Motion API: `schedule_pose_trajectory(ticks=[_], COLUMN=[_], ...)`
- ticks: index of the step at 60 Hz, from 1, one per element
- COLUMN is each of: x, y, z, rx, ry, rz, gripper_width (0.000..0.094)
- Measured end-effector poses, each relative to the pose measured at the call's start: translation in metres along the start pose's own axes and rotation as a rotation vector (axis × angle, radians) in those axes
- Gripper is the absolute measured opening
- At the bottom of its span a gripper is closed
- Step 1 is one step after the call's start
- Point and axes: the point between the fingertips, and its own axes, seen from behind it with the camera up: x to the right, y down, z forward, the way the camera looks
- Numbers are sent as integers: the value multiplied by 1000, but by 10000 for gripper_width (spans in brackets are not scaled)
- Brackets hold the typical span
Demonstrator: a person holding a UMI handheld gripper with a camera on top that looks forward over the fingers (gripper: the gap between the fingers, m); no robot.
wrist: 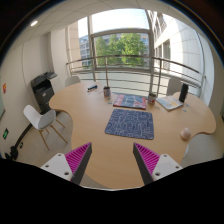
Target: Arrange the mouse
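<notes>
A round wooden table point(95, 120) fills the room's centre. A white chair point(42, 120) stands at its 9 o'clock; a printer point(44, 92) beyond, at 10 o'clock. Windows point(120, 48) at 12 o'clock.

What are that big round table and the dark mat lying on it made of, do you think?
Table: probably wood or wood-look laminate, with a smooth, pale tan top. Mat: seemingly fabric or woven, dull bluish-grey with a fine speckled pattern, lying flat beyond the open claw.
</notes>
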Motion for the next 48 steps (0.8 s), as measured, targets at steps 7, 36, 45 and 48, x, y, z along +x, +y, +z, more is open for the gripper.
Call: schedule_pose_trajectory(ticks=[7, 36, 45, 48], x=[30, 396, 460, 477], y=[27, 96, 84, 81], z=[4, 131, 174, 187], rx=[-63, -50, -30, -28], ry=[42, 309, 325, 333], rz=[35, 105, 160, 180], gripper_width=[853, 848, 849, 850])
